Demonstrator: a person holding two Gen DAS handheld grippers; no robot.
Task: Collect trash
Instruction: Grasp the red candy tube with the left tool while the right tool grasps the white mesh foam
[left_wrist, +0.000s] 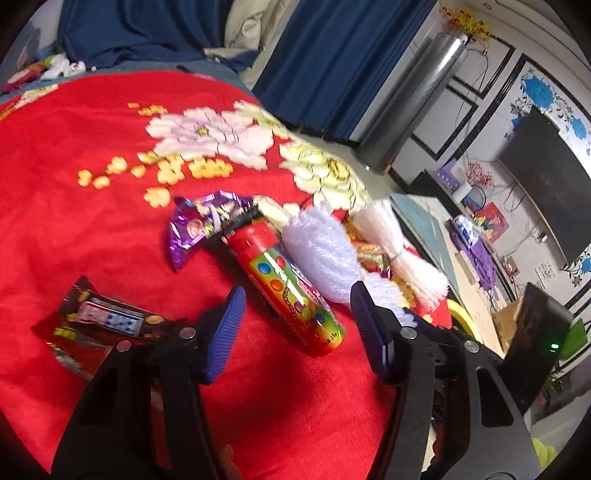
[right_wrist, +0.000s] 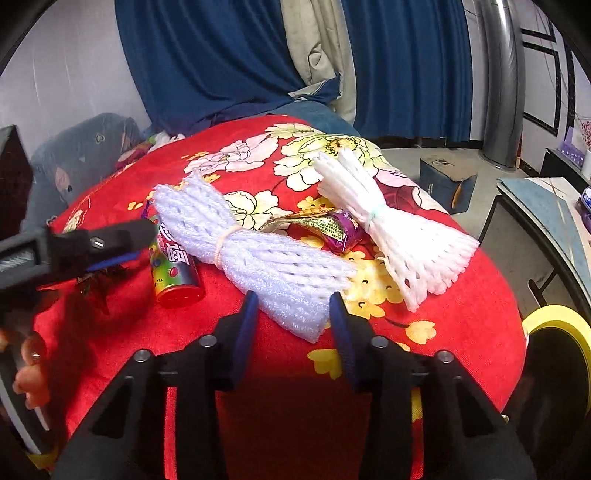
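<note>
Left wrist — tool (left_wrist: 297, 314) astride candy tube (left_wrist: 291, 291)

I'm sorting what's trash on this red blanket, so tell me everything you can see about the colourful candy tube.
The candy tube is a slim cylinder with a red cap and a red base, wrapped in a glossy label printed with multicoloured candy dots and lettering. It looks like plastic. It lies on its side on the red blanket, cap toward the purple wrapper, with the lilac foam net against one side. The left gripper straddles it, jaws apart, pads not yet pressing.
</note>
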